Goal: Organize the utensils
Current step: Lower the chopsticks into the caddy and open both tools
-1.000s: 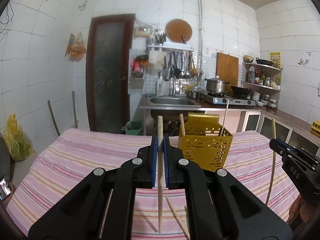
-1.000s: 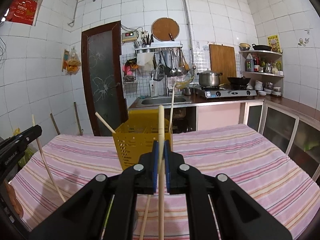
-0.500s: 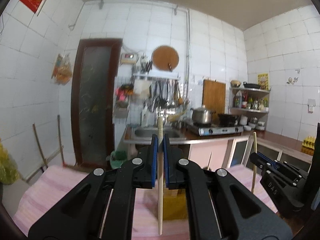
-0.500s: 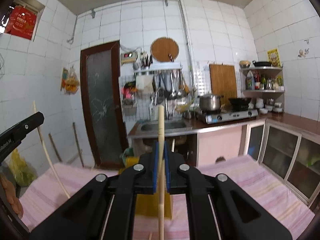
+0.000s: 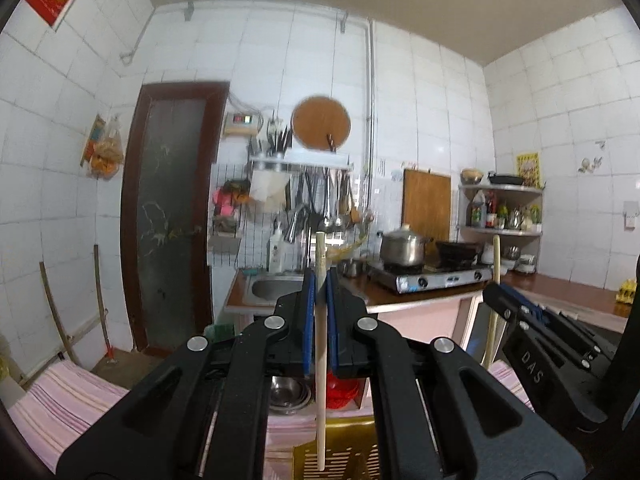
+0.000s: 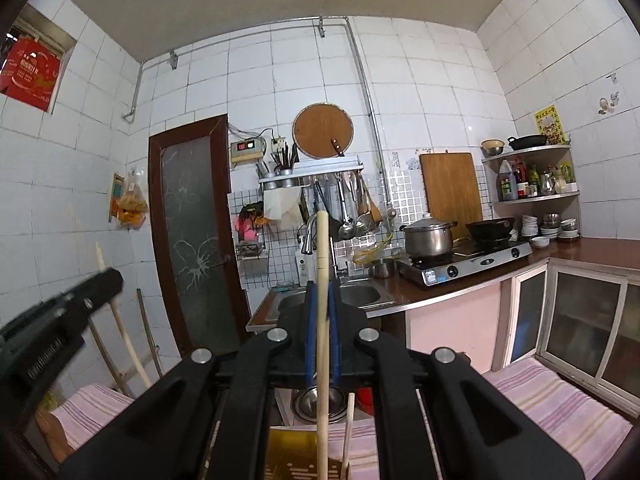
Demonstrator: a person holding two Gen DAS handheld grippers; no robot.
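Left claw [image 5: 319, 320] clamped on pale, round wooden chopstick [image 5: 320, 392], upright, tip over yellow perforated plastic basket [image 5: 336, 456] at 6 o'clock. Right claw [image 6: 322, 328] likewise grips second chopstick [image 6: 322, 400]. Pink-striped desk [image 6: 560, 408]; white-tiled kitchen.

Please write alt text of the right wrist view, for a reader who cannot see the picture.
The right gripper is shut on an upright wooden chopstick, whose lower end hangs above a yellow utensil basket at the bottom edge. At the left, the left gripper holds another chopstick. Behind are a pink striped tablecloth and a white-tiled kitchen.
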